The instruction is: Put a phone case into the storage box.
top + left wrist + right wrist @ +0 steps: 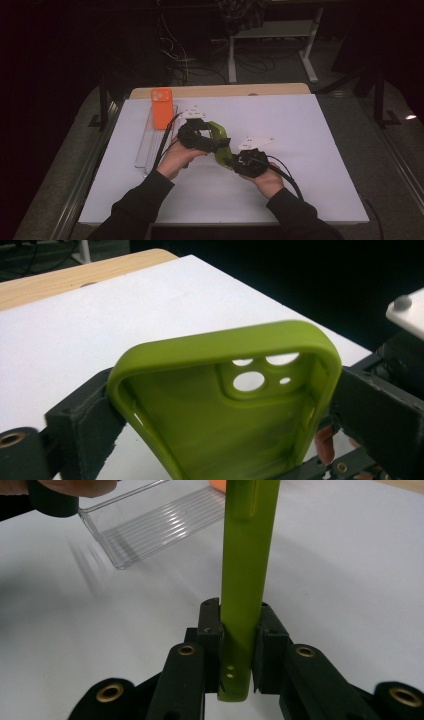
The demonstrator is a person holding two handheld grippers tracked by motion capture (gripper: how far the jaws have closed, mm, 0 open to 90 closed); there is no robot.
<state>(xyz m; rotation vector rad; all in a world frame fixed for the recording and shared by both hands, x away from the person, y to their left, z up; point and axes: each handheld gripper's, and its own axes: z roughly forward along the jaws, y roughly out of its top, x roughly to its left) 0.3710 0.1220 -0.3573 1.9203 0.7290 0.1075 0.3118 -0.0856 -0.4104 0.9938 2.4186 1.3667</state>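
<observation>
Above the middle of the white table (300,150), the green phone case (220,137) hangs between both tools: the left gripper (197,137) has its jaws spread across the case's width, pressing on its two long sides, while the right gripper (248,161) pinches one thin end edge between closed jaws. To carry this well, I'd judge both hands should move together without twisting the soft case, toward the clear tray (150,145) beside the orange phone (161,107).
</observation>
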